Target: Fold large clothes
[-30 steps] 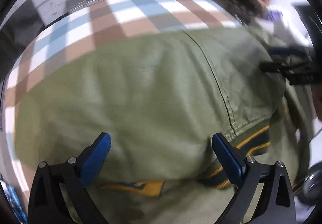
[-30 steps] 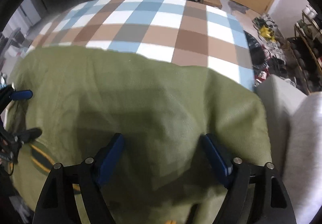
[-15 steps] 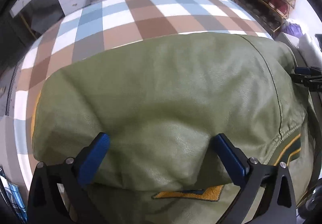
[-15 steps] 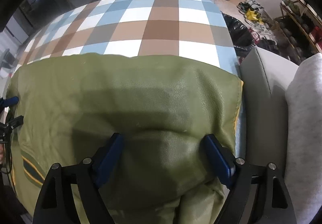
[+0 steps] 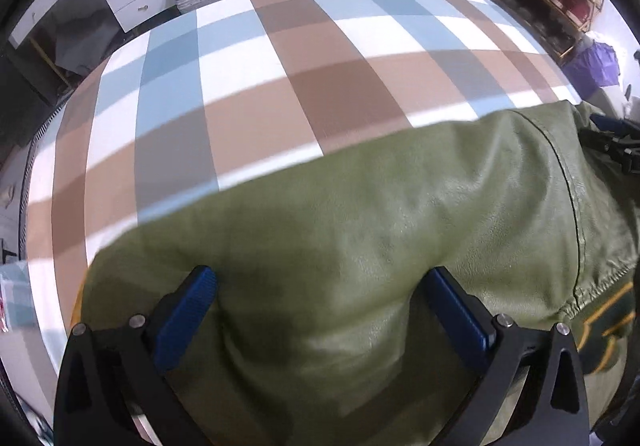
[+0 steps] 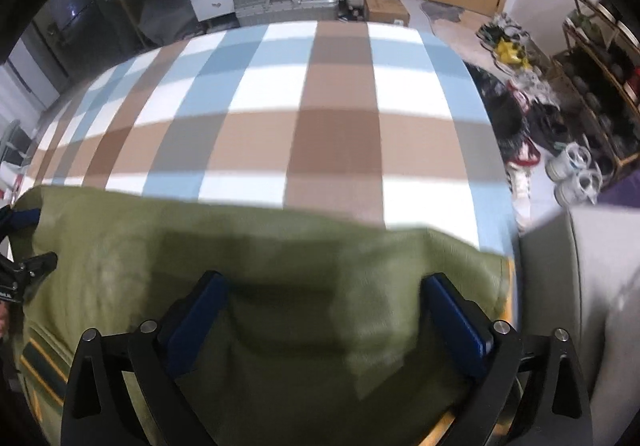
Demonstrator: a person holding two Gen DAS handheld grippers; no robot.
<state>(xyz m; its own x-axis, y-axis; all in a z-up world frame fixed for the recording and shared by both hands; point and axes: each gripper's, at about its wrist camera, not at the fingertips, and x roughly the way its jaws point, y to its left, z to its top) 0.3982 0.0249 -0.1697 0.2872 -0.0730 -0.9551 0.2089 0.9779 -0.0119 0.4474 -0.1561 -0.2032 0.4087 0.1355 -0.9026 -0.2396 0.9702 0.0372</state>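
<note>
On the checked bed cover [image 6: 336, 117], your olive jacket [image 5: 360, 246] lies folded, long axis running between both grippers. Right gripper [image 6: 322, 310] jaws have just been opening; left gripper [image 5: 320, 302] jaws stand released above the jacket.

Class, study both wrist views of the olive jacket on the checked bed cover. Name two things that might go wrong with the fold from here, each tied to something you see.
1. The olive jacket lies close to the bed cover's right edge, so it may slide off.
2. The right gripper, jaws just opening, and the left gripper both straddle bulging fabric, so the fold may spring loose.
</note>
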